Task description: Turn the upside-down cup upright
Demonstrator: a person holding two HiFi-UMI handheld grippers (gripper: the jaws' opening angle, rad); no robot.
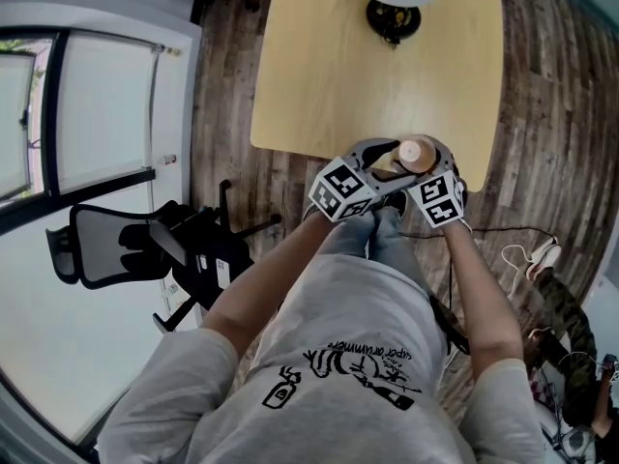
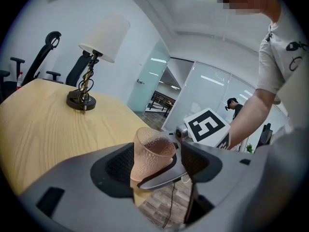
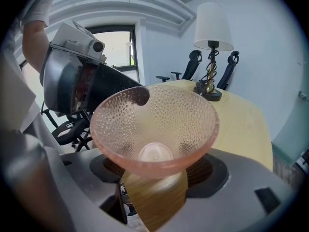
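Right gripper view first, since it's the closest look: my right gripper (image 3: 155, 173) is clamped on the narrow bottom end of the pink dimpled cup (image 3: 154, 124), with one pad on each side of the base. The cup's mouth opens straight at the camera, so I can see all the way down to the bottom disc.

Over in the left gripper view, my left gripper (image 2: 157, 164) has its jaws spread wide with the cup in the gap. The rim is uppermost and leaning a bit. The cup sits close against the pad on the left of the frame, and there's clear air before the other pad, so no real grip from that side. One grey jaw of the right gripper curls around the cup's lower part there.

From the head view, both grippers meet mid-frame at the near edge of the light wooden table (image 1: 319, 75), marker cubes up, with the cup between them. I honestly can't tell if the cup touches the tabletop.

Farther back on the table is a lamp (image 1: 394, 17) with a dark round base and a white shade, at the top centre of the head view. Around the table is plank flooring (image 1: 222, 85). A black office chair (image 1: 126, 245) sits at the lower left, beside a window (image 1: 87, 114) along the left edge.
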